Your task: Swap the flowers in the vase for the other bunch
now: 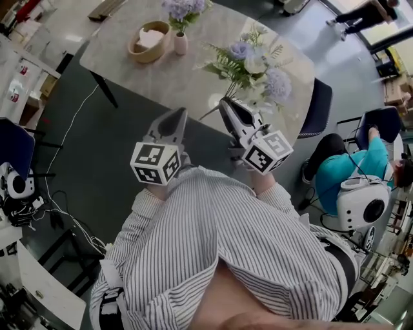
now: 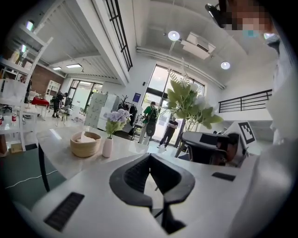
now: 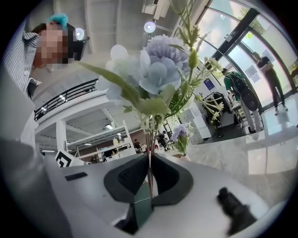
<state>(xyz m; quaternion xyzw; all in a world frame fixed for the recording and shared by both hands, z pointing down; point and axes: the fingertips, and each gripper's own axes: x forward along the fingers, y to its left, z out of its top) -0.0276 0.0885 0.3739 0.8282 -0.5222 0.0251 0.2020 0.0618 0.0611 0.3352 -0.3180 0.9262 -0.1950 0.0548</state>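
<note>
Cables [image 1: 61, 200] trail over the dark floor [image 1: 97, 155] at the far left of the head view. At about one o'clock from them a pale marble bench [image 1: 161, 77] stands on a dark slanted leg [image 1: 104, 88].

On the bench's far part sits a wooden bowl [image 1: 149, 42]. The small white vase [image 1: 181, 44] stands just beside it at its three o'clock. The purple flowers [image 1: 185, 9] stand upright in the vase.

The left gripper [image 1: 174, 117] hangs over the floor at the bench's near edge, with the vase at about its twelve o'clock. Its jaws are closed tip to tip on nothing. Only bare bench top lies between this gripper and the vase.

The right gripper [image 1: 227, 104] is at the left one's three o'clock, close beside it. It is clamped on the thin stems [image 3: 149, 144] of the other bunch [image 1: 255, 67]. That bunch of pale blue and white blooms rises at the gripper's one o'clock, over the bench's right part, well apart from the vase. Its fern fronds [image 1: 222, 61] spread toward ten o'clock, into the space between the right gripper and the vase.

A dark blue chair [image 1: 317, 106] is tucked at the bench's right edge. At its four o'clock a person in a teal top [image 1: 342, 169] sits.
</note>
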